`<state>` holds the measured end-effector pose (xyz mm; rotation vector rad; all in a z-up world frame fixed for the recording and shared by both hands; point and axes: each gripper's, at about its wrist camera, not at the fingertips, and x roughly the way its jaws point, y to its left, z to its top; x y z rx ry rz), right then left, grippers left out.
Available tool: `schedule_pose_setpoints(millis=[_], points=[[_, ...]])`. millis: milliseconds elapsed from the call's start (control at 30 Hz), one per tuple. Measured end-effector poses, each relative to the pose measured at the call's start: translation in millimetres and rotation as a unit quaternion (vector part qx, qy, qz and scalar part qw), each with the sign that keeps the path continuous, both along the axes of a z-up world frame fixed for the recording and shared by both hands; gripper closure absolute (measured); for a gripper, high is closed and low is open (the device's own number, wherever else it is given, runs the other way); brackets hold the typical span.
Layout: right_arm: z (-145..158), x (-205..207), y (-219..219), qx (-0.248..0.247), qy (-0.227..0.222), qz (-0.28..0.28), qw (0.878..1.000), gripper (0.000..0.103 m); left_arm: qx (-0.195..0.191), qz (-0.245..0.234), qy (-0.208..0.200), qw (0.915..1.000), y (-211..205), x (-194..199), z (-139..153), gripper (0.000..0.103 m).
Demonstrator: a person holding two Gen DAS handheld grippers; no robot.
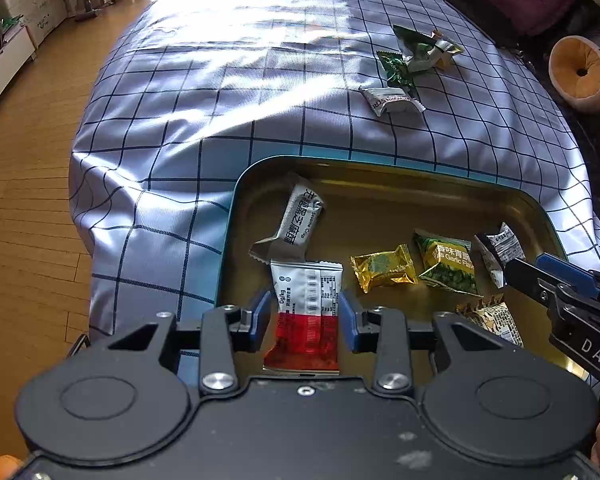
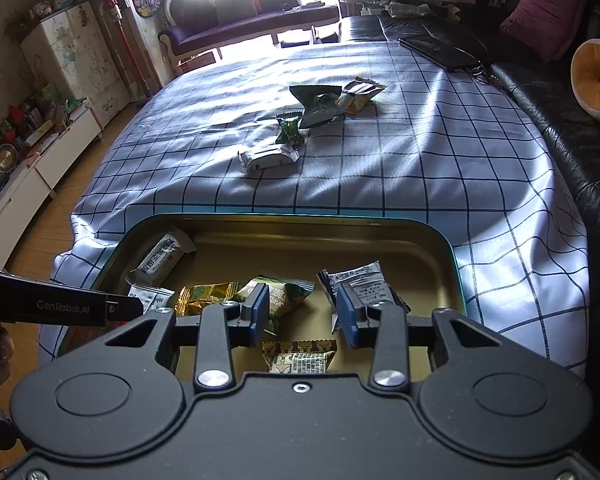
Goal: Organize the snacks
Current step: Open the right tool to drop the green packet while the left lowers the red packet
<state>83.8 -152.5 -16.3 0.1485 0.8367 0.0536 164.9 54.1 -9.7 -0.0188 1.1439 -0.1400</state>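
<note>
Low in the left wrist frame, the left gripper (image 1: 305, 322) has its fingers clamped on a red-and-white snack packet (image 1: 306, 312) over the gold tin tray (image 1: 380, 200). Right gripper (image 2: 303, 314) fingers stand apart, holding nothing, above wrapped snacks in the tray. Farther up, four loose packets (image 1: 416, 66) lie on the checked worktop (image 1: 220, 80).

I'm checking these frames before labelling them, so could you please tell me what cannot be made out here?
- Near rim of the tin tray: both views, hidden by the gripper bodies.
- Red-and-white packet between the left gripper pads: left wrist view, contact unclear.
- Patterned packet: right wrist view, lower part hidden.
- Loose snacks on the tablecloth: print too small.
</note>
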Motion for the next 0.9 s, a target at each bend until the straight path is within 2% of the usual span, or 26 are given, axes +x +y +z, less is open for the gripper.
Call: schedule_pose_setpoints(millis=[900], points=[[-6.9, 2.7, -2.2, -0.003, 0.014, -0.006, 1.000, 0.055, -0.002, 0.002, 0.021, 0.9998, -0.2, 3.6, -9.5, 0.066]])
